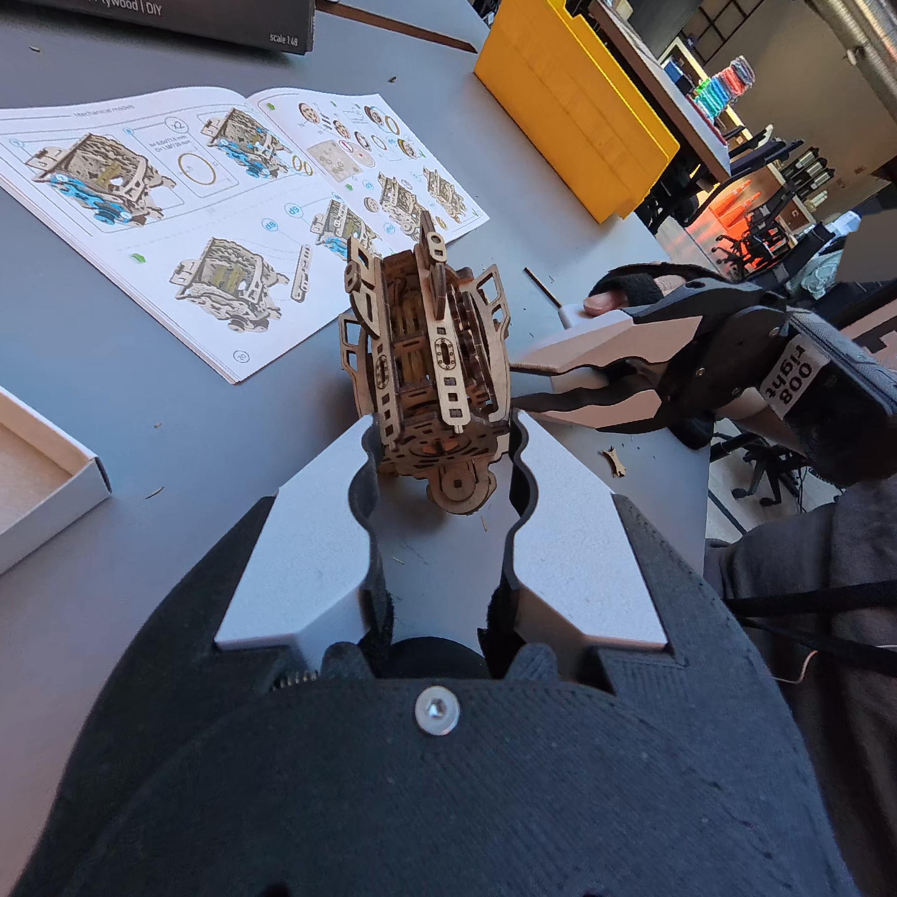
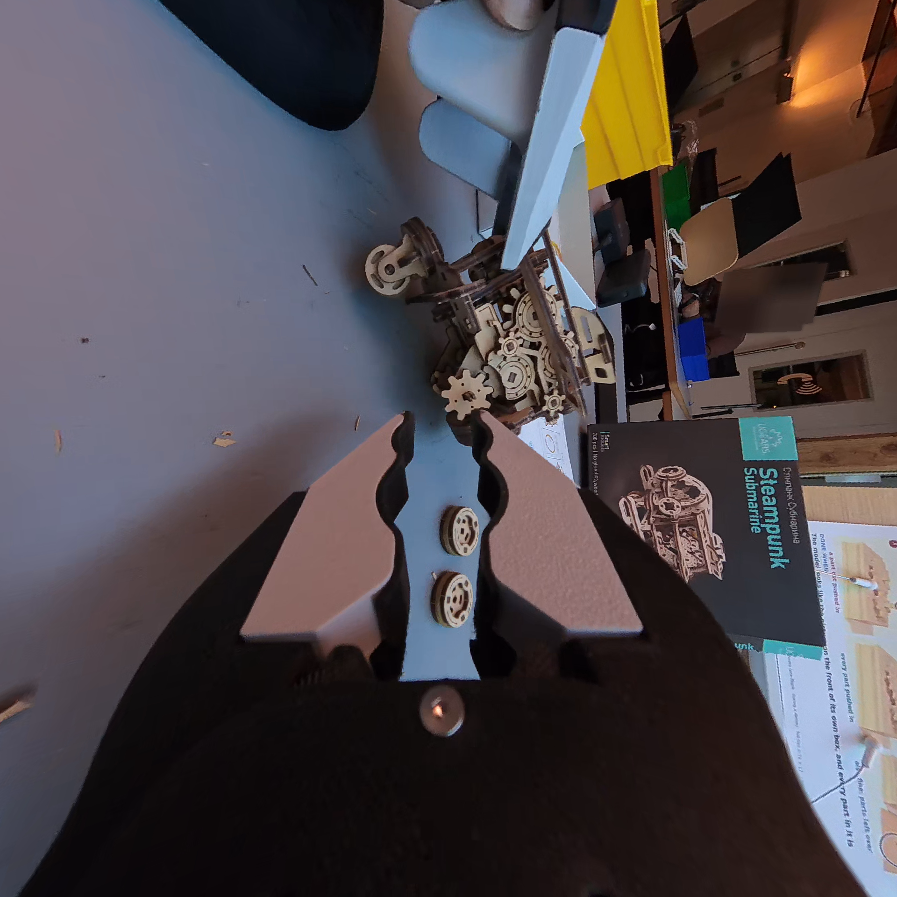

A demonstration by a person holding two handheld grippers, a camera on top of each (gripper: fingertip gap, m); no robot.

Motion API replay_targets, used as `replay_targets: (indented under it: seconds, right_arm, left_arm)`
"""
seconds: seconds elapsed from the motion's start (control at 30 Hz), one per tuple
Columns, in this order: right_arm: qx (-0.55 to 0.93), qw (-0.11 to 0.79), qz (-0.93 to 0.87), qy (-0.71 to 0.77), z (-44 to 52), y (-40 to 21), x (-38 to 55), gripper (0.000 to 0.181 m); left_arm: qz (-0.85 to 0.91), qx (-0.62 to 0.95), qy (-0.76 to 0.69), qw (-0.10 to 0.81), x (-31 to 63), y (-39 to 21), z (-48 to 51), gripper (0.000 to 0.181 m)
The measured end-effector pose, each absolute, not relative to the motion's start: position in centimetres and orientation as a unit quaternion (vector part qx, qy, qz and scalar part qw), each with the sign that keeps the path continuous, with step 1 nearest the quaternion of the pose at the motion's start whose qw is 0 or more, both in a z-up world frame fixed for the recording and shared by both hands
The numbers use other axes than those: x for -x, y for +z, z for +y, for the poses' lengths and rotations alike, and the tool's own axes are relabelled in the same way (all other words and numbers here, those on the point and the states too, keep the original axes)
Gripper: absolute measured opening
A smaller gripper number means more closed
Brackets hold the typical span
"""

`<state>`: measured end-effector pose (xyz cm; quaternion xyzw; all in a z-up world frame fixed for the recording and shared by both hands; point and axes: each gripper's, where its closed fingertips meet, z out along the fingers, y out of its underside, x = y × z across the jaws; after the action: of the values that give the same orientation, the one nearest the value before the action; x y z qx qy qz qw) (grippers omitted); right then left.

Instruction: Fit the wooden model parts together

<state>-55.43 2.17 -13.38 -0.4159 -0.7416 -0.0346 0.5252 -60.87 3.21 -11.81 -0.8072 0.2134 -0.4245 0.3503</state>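
A partly built wooden model (image 1: 427,359) with gears and a small wheel stands upright on the grey table (image 1: 170,412). My left gripper (image 1: 444,427) is shut on the model's lower end. My right gripper (image 1: 514,383) reaches in from the right, tips close to the model's side, apart from it. In the right wrist view the right gripper (image 2: 442,420) is open a little and empty, just short of a small gear (image 2: 465,392) on the model (image 2: 509,340). Two loose wooden wheels (image 2: 458,530) (image 2: 451,599) lie on the table under its fingers. The left gripper's fingers (image 2: 534,184) show above the model.
An open instruction booklet (image 1: 218,194) lies behind the model. A dark kit box (image 2: 704,534), a yellow bin (image 1: 573,111) and a white cardboard tray (image 1: 43,485) stand around. Wood scraps (image 1: 614,461) lie near the table's right edge (image 1: 699,485). There is about 7 cm between the tips of the two grippers.
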Motion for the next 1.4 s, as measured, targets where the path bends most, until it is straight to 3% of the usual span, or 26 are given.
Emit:
replay_targets:
  seconds: [0.4, 1.4]
  right_arm:
    - [0.425, 0.529, -0.734, -0.037, 3.0, -13.6, 56.4, 0.030]
    - [0.522, 0.524, -0.672, 0.038, 3.6, -12.8, 57.2, 0.019]
  left_arm:
    - [0.214, 0.807, -0.423, 0.352, 60.9, -11.8, 3.2, 0.051]
    - [0.206, 0.809, -0.419, 0.357, 60.8, -11.8, 3.2, 0.051]
